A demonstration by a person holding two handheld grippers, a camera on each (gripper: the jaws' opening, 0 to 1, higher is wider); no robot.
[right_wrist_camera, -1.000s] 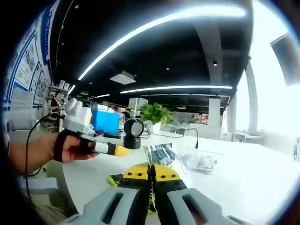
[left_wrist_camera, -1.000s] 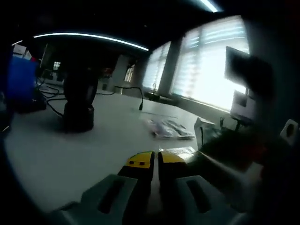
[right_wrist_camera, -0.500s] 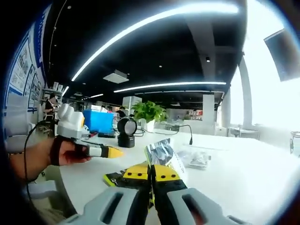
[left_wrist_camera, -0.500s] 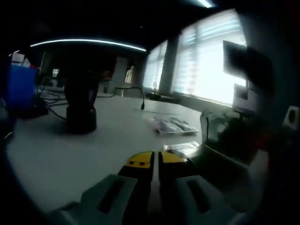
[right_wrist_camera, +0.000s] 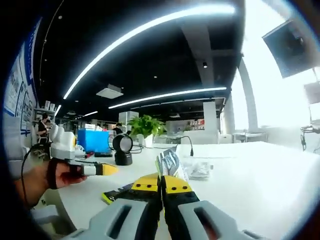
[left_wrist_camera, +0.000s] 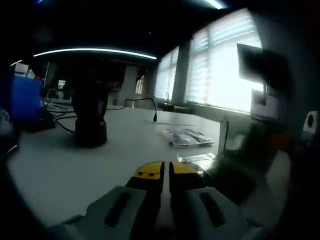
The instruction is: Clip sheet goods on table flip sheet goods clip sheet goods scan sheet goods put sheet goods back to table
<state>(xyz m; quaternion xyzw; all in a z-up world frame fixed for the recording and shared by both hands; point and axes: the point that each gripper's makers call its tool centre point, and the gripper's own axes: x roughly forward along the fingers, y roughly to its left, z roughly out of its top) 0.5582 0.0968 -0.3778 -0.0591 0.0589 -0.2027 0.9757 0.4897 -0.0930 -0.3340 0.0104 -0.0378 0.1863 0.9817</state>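
In the right gripper view my right gripper (right_wrist_camera: 161, 181) is shut on a glossy sheet pack (right_wrist_camera: 169, 163) that stands upright just above the yellow jaw tips. A hand holds my left gripper (right_wrist_camera: 109, 169) at the left, its yellow tips together and nothing in them. The black scanner (right_wrist_camera: 122, 148) stands on the white table (right_wrist_camera: 250, 170) beyond it. In the left gripper view my left gripper (left_wrist_camera: 161, 171) is shut over the table, and the scanner (left_wrist_camera: 90, 122) stands far left. The right gripper's blurred dark bulk (left_wrist_camera: 250, 160) is at the right.
More sheet packs lie on the table (left_wrist_camera: 187, 137) (left_wrist_camera: 197, 159) (right_wrist_camera: 198, 169), and a yellow-and-black pack (right_wrist_camera: 116, 195) lies near my right jaws. A blue box (right_wrist_camera: 94, 140), a potted plant (right_wrist_camera: 145, 128) and cables (left_wrist_camera: 135, 102) are at the back. Bright windows (left_wrist_camera: 220, 70) line the far side.
Both views have shifted with the hands. In the right gripper view the left gripper now sits lower and farther left, apart from the held pack. Both grippers stay shut.
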